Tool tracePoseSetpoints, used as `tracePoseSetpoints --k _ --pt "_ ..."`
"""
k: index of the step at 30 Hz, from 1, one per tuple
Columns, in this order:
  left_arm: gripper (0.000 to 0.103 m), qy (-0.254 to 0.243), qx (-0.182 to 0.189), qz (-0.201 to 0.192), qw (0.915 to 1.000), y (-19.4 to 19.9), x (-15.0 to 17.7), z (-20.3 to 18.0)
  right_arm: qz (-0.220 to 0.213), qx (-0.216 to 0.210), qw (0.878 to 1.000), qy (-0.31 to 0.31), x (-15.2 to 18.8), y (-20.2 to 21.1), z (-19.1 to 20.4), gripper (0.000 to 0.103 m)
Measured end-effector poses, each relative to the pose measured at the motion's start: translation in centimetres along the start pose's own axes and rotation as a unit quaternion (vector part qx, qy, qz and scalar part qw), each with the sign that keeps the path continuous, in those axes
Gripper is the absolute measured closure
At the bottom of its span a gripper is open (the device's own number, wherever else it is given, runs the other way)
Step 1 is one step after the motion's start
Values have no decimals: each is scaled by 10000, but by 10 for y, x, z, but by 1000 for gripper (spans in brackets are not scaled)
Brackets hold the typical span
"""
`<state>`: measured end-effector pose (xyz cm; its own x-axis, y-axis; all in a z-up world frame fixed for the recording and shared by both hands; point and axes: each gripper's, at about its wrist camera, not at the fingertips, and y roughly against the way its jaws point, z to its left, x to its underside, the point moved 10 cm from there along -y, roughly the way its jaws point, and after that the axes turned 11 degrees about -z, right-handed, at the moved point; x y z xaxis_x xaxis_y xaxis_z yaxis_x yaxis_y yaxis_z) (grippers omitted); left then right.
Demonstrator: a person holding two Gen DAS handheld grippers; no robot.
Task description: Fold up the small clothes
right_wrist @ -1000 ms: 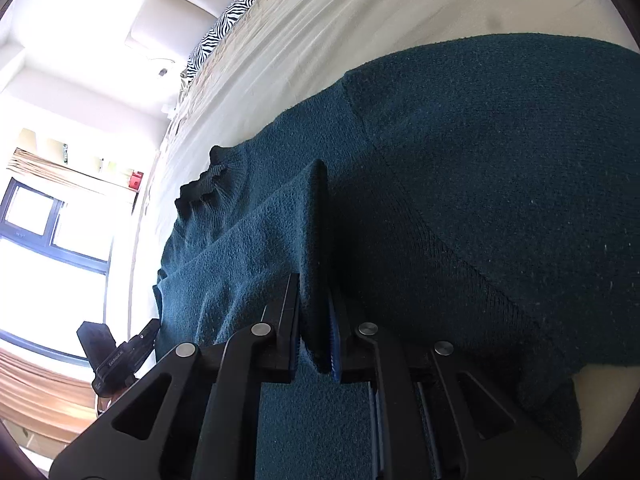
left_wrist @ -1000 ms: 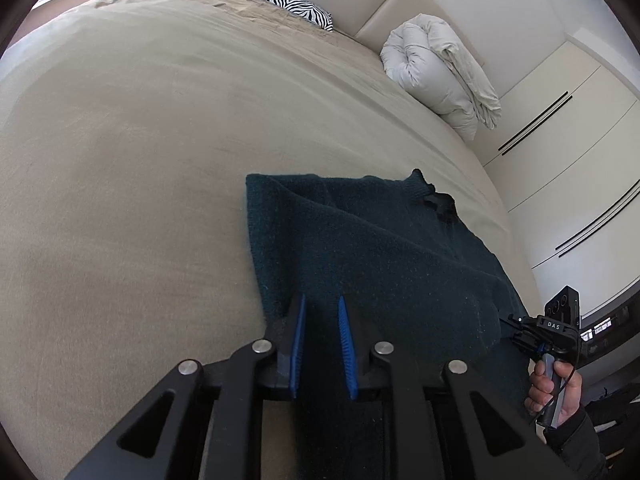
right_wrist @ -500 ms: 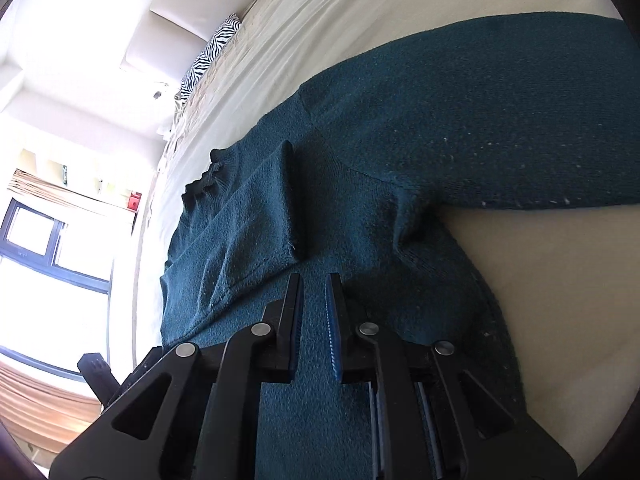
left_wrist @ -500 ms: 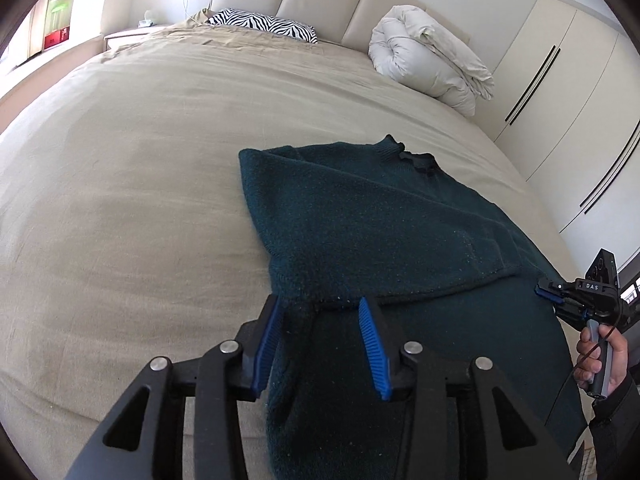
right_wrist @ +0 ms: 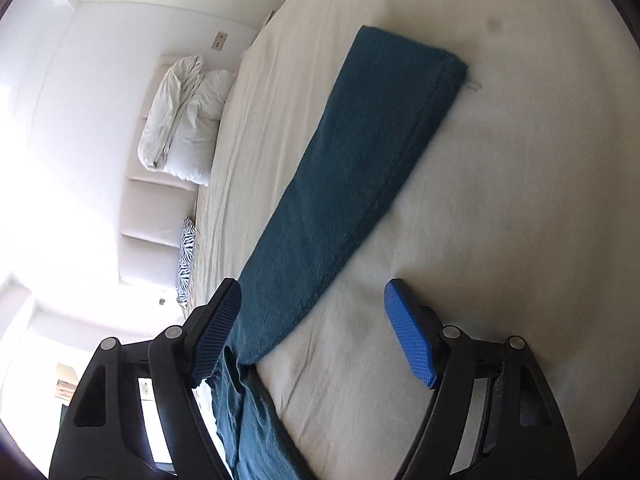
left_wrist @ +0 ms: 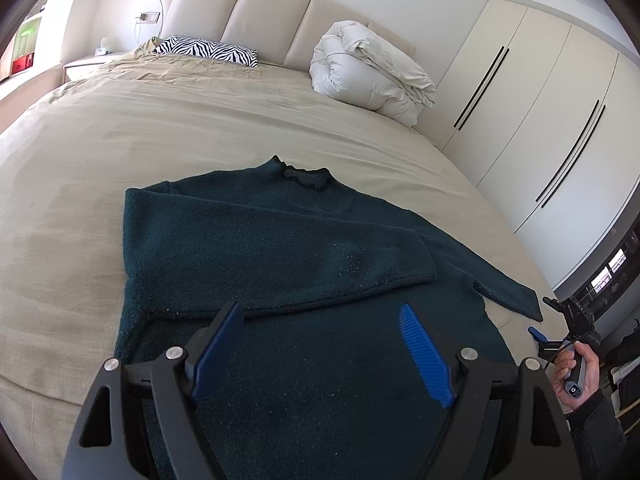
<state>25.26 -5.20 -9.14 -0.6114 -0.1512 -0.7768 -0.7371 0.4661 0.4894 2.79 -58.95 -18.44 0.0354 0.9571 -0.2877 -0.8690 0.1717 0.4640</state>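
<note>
A dark teal knit sweater (left_wrist: 304,352) lies flat on the beige bed, collar toward the headboard. Its left sleeve (left_wrist: 280,256) is folded across the chest. Its right sleeve (right_wrist: 356,152) stretches straight out over the sheet, cuff far from the body. My left gripper (left_wrist: 320,352) is open and empty, hovering over the sweater's lower body. My right gripper (right_wrist: 312,332) is open and empty above the base of the outstretched sleeve; it also shows in the left wrist view (left_wrist: 560,328), held by a hand at the bed's right edge.
The beige bed (left_wrist: 120,152) extends far to the left and back. A zebra pillow (left_wrist: 208,50) and a rolled white duvet (left_wrist: 368,72) lie at the headboard. White wardrobe doors (left_wrist: 540,120) stand at the right.
Both grippers have let go of the sweater and opened wide. The left sleeve now lies folded across the chest. The right gripper has moved out to the outstretched right sleeve.
</note>
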Motion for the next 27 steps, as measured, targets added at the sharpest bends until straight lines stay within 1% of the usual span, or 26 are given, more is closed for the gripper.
tracePoseSetpoints --k 2,5,8,9,10,11,12,13,15,17,19,20,21,22,23,25,27 --pt "20 -26 33 5 10000 -1 3 -11 -297 143 9994 -131 -27 5 -9 30" --pt "18 -118 59 9 9999 -3 5 -23 -368 209 9976 -547 -54 -4 -25 31" --pt "18 -117 152 111 9998 -7 10 -32 -465 291 9968 -578 -77 -15 -28 35" --pt "18 -90 174 144 9997 -9 11 -33 -479 342 9969 -522 -88 -19 -29 42" --pt "18 -55 194 168 9997 -10 11 -34 -484 384 9970 -465 -93 -25 -29 54" --pt "18 -4 218 187 9996 -12 11 -34 -466 422 9972 -401 -97 -31 -29 61" --pt "19 60 240 209 9995 -13 11 -34 -444 521 9971 -332 -100 -36 -30 76" --pt "20 134 266 243 9993 -16 10 -33 -440 620 9968 -244 -102 -40 -31 87" --pt "23 287 368 292 9985 -19 9 -34 -414 670 9968 110 -99 -44 -19 93" --pt "23 372 408 326 9979 -23 7 -34 -421 652 9941 759 -84 -44 13 93" --pt "23 503 492 347 9969 -27 5 -35 -334 550 9853 1580 -59 -43 56 94" --pt "23 621 567 346 9959 -28 3 -36 -244 493 9776 2029 -43 -44 78 94" --pt "23 765 651 347 9943 -30 1 -36 -132 412 9667 2522 -20 -46 104 94" --pt "23 943 733 359 9922 -32 0 -35 -19 314 9522 3037 4 -48 128 94" --pt "23 1115 790 375 9899 -34 -1 -34 98 206 9346 3551 32 -50 152 94" --pt "23 1404 880 442 9852 -40 -3 -33 386 -4 8929 4485 98 -52 191 95" --pt "23 1635 1004 478 9803 -46 -3 -35 585 -182 8426 5351 166 -50 215 95"
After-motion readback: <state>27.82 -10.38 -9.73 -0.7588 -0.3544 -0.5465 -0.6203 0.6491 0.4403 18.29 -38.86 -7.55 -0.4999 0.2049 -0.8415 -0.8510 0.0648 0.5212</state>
